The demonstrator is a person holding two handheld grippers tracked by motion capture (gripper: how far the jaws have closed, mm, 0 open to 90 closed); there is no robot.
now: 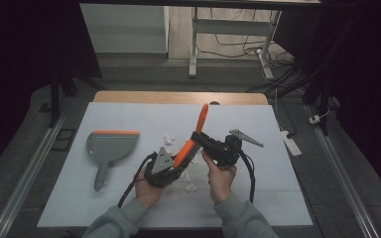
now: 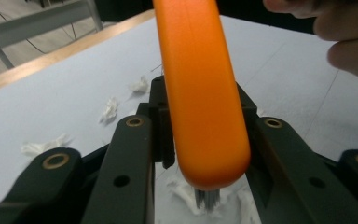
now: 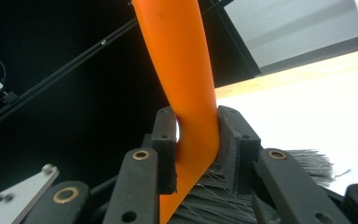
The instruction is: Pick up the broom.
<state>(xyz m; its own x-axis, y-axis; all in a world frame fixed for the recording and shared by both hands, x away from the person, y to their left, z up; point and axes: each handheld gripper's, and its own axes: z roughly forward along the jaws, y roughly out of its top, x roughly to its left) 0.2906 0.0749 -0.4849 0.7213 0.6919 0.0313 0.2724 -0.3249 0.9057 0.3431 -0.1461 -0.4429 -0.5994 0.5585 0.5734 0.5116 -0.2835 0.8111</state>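
Brush: orange-handled brush held up over the middle of the counter, between the two grippers; its handle tip points up and away from the person, and its dark bristles are at the lower end.
Left gripper: left gripper sits at the lower end of the brush. In the left gripper view the orange handle lies between its two black jaws; the jaws stand partly apart, close on either side of the handle, and I cannot tell whether they press on it.
Right gripper: right gripper is clamped on the brush handle; in the right gripper view both jaw pads touch the orange neck just above the bristles, with the handle rising up and to the left out of the jaws.
Hands: left hand holds the left gripper from below; right hand grasps the body of the right gripper, and its fingers show at the upper right of the left gripper view.
Dustpan: grey dustpan with an orange lip lies flat on the left part of the counter, handle toward the person, well apart from the brush.
Paper scraps: crumpled white paper scraps are scattered on the counter under and around the grippers; several more lie beyond the left gripper.
Counter: pale sheet over a wooden top whose far edge shows.
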